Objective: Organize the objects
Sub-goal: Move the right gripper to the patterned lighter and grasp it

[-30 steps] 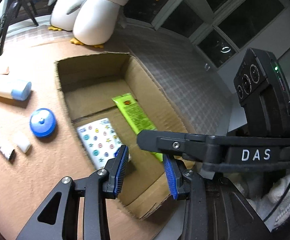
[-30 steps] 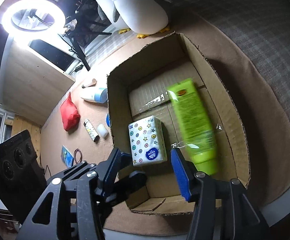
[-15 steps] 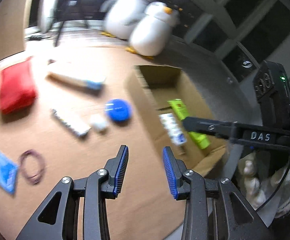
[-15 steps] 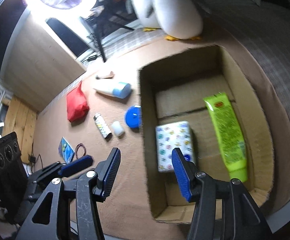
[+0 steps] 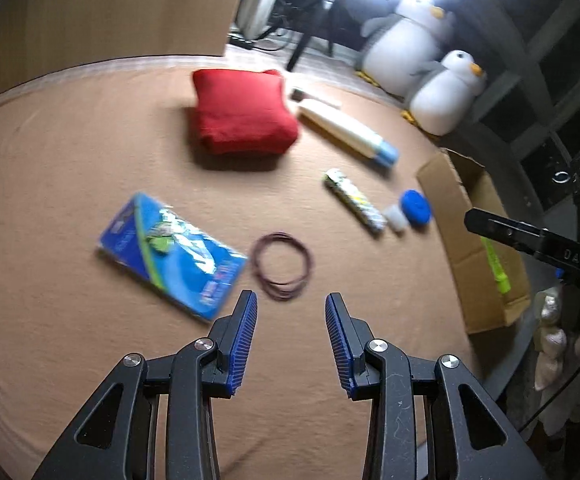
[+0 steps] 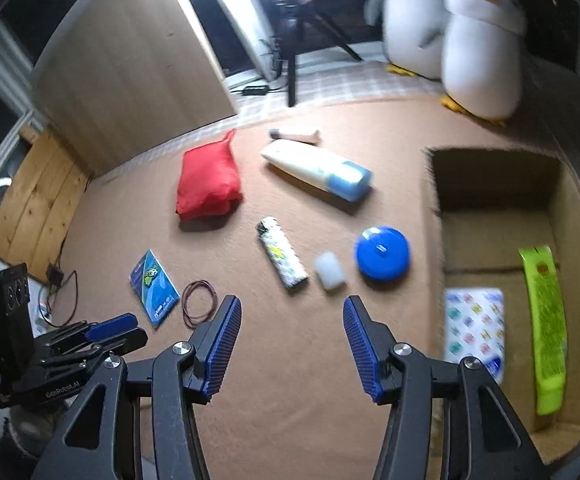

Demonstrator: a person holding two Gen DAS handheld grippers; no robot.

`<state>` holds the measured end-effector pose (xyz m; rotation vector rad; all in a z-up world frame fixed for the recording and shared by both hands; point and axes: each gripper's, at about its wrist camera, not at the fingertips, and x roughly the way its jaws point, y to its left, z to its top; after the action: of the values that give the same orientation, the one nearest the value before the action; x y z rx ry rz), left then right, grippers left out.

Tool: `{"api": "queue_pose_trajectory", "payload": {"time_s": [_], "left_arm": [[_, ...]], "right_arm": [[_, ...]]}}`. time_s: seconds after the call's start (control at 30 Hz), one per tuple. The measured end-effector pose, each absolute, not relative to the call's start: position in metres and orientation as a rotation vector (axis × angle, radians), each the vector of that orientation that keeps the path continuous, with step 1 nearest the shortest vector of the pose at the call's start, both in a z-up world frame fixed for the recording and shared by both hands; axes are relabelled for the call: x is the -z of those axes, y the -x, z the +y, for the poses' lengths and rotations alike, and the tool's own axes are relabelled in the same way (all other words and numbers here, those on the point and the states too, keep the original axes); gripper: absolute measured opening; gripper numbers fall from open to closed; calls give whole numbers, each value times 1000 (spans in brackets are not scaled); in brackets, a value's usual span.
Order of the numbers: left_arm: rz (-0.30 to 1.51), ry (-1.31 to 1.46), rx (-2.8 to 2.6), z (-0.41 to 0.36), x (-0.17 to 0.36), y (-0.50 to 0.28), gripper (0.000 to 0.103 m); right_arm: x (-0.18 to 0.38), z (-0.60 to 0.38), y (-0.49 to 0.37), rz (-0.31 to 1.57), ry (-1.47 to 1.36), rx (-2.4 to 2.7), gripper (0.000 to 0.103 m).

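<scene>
My left gripper [image 5: 291, 316] is open and empty above the brown cloth, just short of a dark rubber band ring [image 5: 282, 265] and a blue packet [image 5: 172, 255]. My right gripper [image 6: 289, 320] is open and empty, short of a patterned lighter [image 6: 282, 256], a small white cap [image 6: 329, 271] and a blue round lid [image 6: 382, 253]. A red pouch [image 6: 209, 181] and a white bottle with a blue cap [image 6: 317, 169] lie farther back. The cardboard box [image 6: 435, 216] at right holds a green tube [image 6: 545, 328] and a patterned tissue pack [image 6: 474, 327].
Two penguin plush toys [image 6: 477, 44] stand behind the box. A ring light and tripod stand at the back by a wooden panel [image 6: 130, 68]. A small pink stick [image 6: 295, 134] lies behind the bottle. The left gripper also shows in the right wrist view [image 6: 110, 330].
Both grippers have pulled back from over the box and swung left toward the loose items on the cloth. The green tube and tissue pack stay in the box.
</scene>
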<state>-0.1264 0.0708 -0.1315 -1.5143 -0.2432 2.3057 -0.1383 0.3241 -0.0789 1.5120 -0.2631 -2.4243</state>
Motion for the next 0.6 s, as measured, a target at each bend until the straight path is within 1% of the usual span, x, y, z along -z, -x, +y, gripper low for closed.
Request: {"api": "queue_pose_trajectory", "payload": {"time_s": [0.13, 0.2, 0.43, 0.6], "left_arm": [[-168, 1521, -2300, 70, 132, 136, 38], [-130, 1530, -2282, 75, 133, 144, 38], [78, 1592, -2198, 104, 149, 173, 38], [216, 1645, -2152, 121, 164, 187, 33]], "right_arm": [[86, 298, 156, -133, -1537, 2397, 49], [94, 291, 167, -96, -1575, 2370, 49], [118, 283, 195, -32, -1681, 2314, 49], [130, 277, 213, 35, -1721, 2273, 49]]}}
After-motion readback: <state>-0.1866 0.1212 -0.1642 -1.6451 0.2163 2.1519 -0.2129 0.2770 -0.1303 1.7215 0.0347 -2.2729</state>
